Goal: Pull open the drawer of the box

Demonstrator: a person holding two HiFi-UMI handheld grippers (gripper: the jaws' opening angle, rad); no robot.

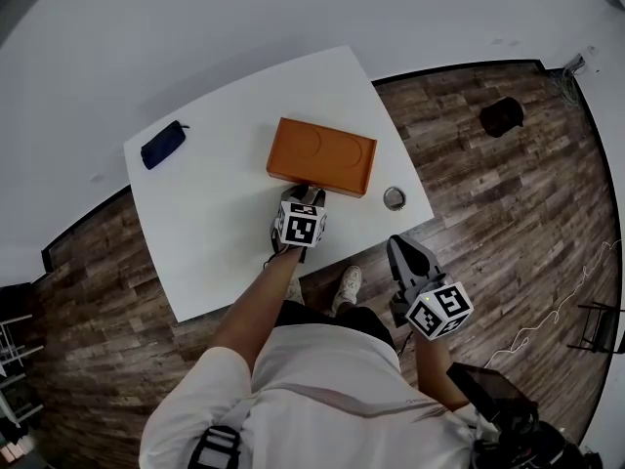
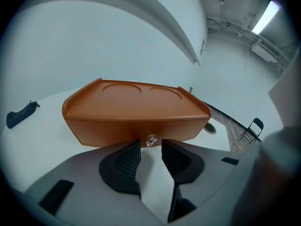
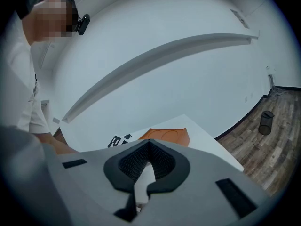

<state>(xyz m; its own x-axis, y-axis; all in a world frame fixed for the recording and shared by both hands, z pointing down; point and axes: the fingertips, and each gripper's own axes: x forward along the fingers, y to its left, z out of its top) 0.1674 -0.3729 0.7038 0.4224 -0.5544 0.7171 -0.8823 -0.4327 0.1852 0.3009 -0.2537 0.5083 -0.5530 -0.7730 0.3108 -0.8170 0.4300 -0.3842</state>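
An orange box (image 1: pixel 322 154) with two round recesses in its top lies on the white table (image 1: pixel 210 242). In the left gripper view its front face (image 2: pixel 136 126) carries a small clear knob (image 2: pixel 151 141). My left gripper (image 2: pixel 150 148) is open at that face, with the knob at the gap between its tips and no pad pressing on it. In the head view the left gripper (image 1: pixel 307 193) sits at the box's near side. My right gripper (image 1: pixel 402 250) hangs off the table's near right corner. Its jaws (image 3: pixel 149 144) are shut with nothing in them, and the box (image 3: pixel 165 134) lies beyond.
A dark blue pouch (image 1: pixel 163 145) lies at the table's far left. A small round metal thing (image 1: pixel 394 198) sits near the right edge beside the box. On the wooden floor stand a black bin (image 1: pixel 501 115) and a folding chair (image 2: pixel 251 128).
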